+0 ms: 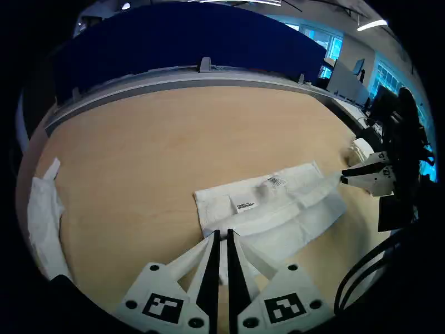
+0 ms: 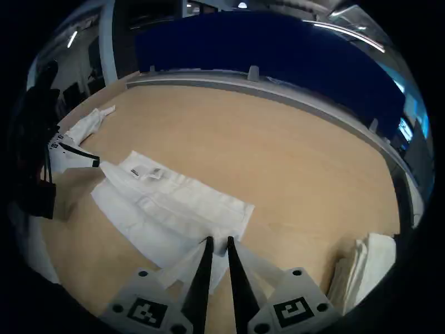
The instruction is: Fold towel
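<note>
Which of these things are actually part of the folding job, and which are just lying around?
In the job: towel; left gripper and right gripper, each pinching a towel edge.
Lying about: crumpled cloth; stack of folded cloths; blue divider.

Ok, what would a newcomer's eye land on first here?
The white towel, half folded in the middle of the wooden table, with the left gripper and right gripper each pinching an opposite end. Behind the table stands a blue partition, and a stack of folded towels sits at the table's edge.
</note>
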`<action>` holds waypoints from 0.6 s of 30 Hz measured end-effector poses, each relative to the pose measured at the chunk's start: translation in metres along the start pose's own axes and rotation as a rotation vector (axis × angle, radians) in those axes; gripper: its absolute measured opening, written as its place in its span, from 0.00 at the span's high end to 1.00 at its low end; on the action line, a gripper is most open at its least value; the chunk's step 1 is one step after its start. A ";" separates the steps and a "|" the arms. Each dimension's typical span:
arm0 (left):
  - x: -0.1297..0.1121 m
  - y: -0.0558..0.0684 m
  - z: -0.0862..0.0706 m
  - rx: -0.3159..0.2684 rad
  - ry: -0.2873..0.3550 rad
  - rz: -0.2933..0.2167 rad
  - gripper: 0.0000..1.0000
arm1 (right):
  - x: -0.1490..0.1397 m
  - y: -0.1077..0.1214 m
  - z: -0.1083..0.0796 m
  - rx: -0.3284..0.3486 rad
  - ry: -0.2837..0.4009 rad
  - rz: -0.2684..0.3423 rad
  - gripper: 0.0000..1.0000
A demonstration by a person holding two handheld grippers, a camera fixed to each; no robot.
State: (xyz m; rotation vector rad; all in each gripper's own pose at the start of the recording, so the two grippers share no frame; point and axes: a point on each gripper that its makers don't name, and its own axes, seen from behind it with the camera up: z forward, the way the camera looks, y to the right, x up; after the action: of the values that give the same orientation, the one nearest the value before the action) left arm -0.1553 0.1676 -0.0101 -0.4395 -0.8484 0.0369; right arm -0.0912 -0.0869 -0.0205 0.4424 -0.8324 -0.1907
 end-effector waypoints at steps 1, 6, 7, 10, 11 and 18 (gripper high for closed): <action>0.000 0.000 0.002 -0.003 -0.001 0.001 0.92 | -0.001 0.001 0.002 -0.004 -0.002 0.004 0.80; 0.002 -0.004 0.010 -0.002 -0.001 0.002 0.92 | -0.003 0.005 0.009 -0.025 -0.009 0.022 0.77; 0.002 -0.005 0.011 0.000 -0.003 0.002 0.92 | -0.004 0.005 0.010 -0.029 -0.010 0.024 0.77; 0.001 -0.009 0.015 0.009 -0.011 0.006 0.92 | -0.005 0.007 0.013 -0.038 -0.013 0.026 0.75; 0.001 -0.010 0.017 0.012 -0.013 0.009 0.92 | -0.005 0.007 0.014 -0.040 -0.014 0.026 0.74; 0.000 -0.017 0.024 0.032 -0.022 0.031 0.92 | -0.001 0.014 0.019 -0.065 -0.013 0.027 0.63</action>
State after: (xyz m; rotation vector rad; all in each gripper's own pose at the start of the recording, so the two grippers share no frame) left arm -0.1752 0.1605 0.0106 -0.4226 -0.8615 0.0835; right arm -0.1065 -0.0802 -0.0039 0.3693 -0.8421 -0.1951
